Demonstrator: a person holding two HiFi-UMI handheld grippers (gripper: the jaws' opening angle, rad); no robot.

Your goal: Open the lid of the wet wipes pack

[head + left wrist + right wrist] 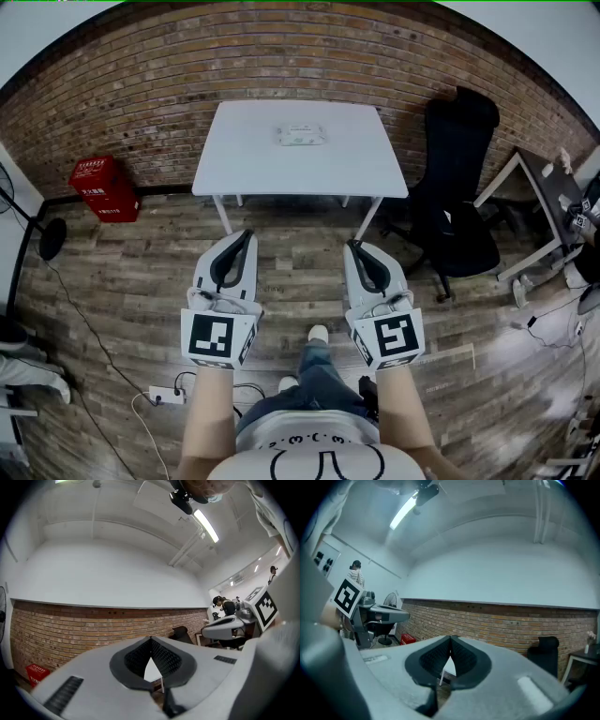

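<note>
Head view: the approach step is judged to be in hand, and nothing is being touched yet. The wet wipes pack [302, 135] is lying flat at the far middle of the white desk [244, 159]. It is well apart from the left gripper [246, 234] and right gripper [353, 246], which are being held over the floor. The pack is showing pale and low; its lid is too small to be made out.

Left gripper view: the fingers [136, 658] are being pressed together on nothing.

Right gripper view: the fingers [433, 656] are likewise being pressed together, empty. Next, a carry forward to the desk and a spreading of the fingers are being called for.

black office chair [457, 169] right of white table [253, 150], red box [101, 186] left
</note>
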